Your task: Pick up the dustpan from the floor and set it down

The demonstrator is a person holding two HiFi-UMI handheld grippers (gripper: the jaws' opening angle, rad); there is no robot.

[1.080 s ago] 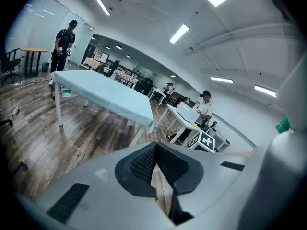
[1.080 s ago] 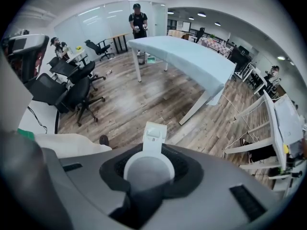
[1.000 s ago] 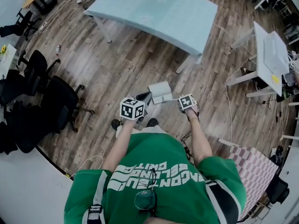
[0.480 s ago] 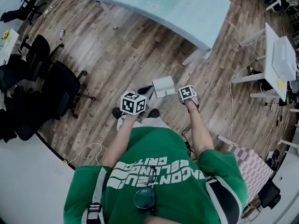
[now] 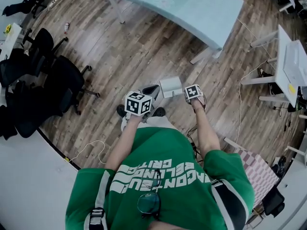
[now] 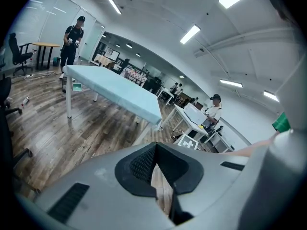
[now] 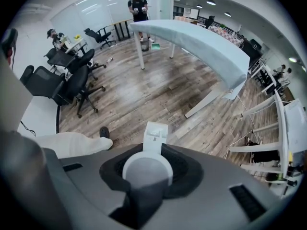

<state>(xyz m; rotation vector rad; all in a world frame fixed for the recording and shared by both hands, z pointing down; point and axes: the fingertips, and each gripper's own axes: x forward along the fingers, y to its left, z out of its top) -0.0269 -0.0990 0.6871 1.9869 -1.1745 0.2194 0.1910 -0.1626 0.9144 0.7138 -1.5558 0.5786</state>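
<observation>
There are two grippers and one dustpan. The person in the green shirt is holding one gripper in each hand.

The right gripper is pinching the dustpan by its handle. In the right gripper view the round white end of the handle is sitting between the two jaws, and the pan is sticking out past them. The dustpan is being held up over the wood floor, in front of the person's two dark shoes and between the two grippers.

The dustpan is looking white and light grey. It is flat and square, with low walls on its sides. A small label is showing on it in the right gripper view.

The left gripper is holding nothing. Its jaws are pressing almost together, and only a thin line of floor is showing between them in the left gripper view.

One big light blue table is standing farther out on the floor. A group of black chairs is standing off to the left.
</observation>
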